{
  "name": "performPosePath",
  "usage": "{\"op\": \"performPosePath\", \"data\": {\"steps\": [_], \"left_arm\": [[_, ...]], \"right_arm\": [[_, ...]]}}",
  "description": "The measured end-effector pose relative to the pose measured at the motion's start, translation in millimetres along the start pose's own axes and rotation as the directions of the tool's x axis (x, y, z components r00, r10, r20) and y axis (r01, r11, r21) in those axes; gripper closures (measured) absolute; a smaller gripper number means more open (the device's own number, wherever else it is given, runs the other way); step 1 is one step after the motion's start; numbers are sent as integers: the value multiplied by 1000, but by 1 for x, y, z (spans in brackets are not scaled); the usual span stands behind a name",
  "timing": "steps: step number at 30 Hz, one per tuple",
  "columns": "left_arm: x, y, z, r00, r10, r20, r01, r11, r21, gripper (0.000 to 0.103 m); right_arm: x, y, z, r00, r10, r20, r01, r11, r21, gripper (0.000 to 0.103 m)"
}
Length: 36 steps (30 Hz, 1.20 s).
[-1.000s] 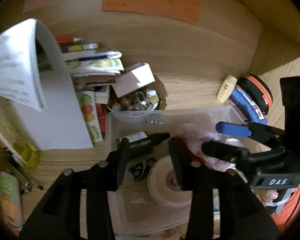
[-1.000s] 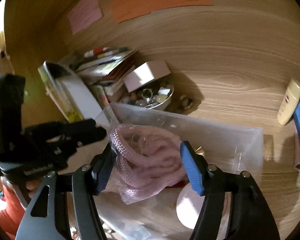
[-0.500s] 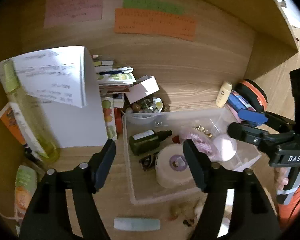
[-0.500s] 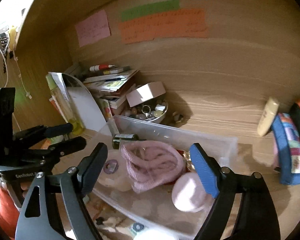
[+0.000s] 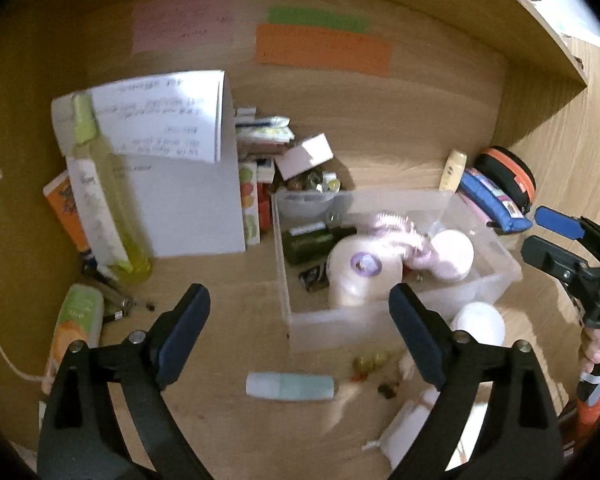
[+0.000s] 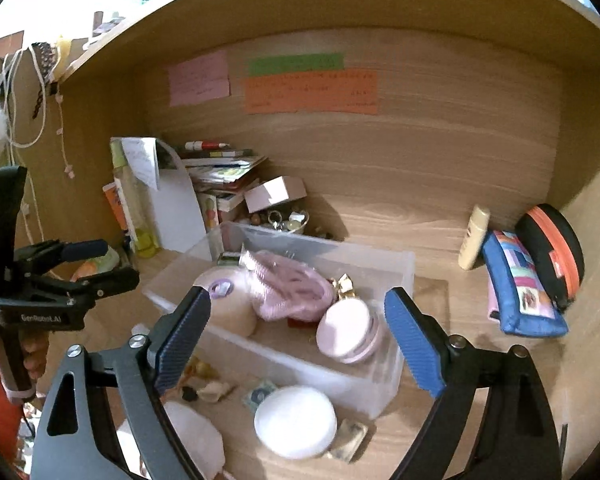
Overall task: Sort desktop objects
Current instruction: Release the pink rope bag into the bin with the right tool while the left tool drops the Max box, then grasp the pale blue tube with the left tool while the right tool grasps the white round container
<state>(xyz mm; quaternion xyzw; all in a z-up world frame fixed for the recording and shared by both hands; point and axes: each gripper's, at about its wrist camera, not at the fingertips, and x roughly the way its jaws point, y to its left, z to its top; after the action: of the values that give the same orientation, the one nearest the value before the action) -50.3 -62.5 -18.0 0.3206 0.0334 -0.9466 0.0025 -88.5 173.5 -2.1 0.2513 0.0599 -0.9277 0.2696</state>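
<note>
Sticky-note (image 6: 311,91) writing illegible

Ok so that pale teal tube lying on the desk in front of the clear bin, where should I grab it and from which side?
Grip the teal tube across its middle, coming straight down from above with the open left gripper. It lies flat on the desk, its long axis running left to right, so fingers closing front to back span its narrow width. Its sides look clear, and the clear bin sits behind it.

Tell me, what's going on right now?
Left gripper and right gripper open, empty. Pink pouch lies in the clear bin. Nothing blocking.
</note>
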Motion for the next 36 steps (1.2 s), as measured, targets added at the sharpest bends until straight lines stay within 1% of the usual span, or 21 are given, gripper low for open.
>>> {"op": "performPosePath", "data": {"steps": [3,8,11,16,19,20,23,30,33,36], "left_arm": [[0,2,-12,1000,12,-23,-12,1000,-6,11],[2,2,-29,998,10,-59,-12,1000,-22,11],[3,1,-38,997,24,-77,-25,999,-21,11],[7,5,-49,994,16,-108,-21,999,-37,11],[13,7,-61,989,1,-147,-9,999,-50,11],[17,7,-67,984,-10,-175,1,999,-50,11],[27,3,-76,976,0,-220,-7,999,-32,11],[51,0,-74,962,20,-274,-26,999,-20,11],[57,0,-73,959,39,-282,-40,999,1,11],[64,0,-72,955,47,-293,-48,999,1,11]], "right_arm": [[-3,5,-13,1000,-11,-22,10,999,-36,16],[-5,10,-35,997,-28,-67,22,996,-86,16],[-5,12,-46,995,-43,-92,33,994,-106,16],[-8,11,-63,991,-53,-121,40,993,-114,16],[-8,9,-71,989,-64,-136,50,993,-108,16],[-8,9,-73,988,-71,-139,56,992,-113,16],[-5,7,-76,985,-85,-153,65,989,-130,16],[9,6,-81,980,-70,-188,42,988,-151,16],[14,3,-82,977,-42,-207,12,989,-144,16],[21,-2,-81,974,-10,-228,-17,993,-115,16]]}}
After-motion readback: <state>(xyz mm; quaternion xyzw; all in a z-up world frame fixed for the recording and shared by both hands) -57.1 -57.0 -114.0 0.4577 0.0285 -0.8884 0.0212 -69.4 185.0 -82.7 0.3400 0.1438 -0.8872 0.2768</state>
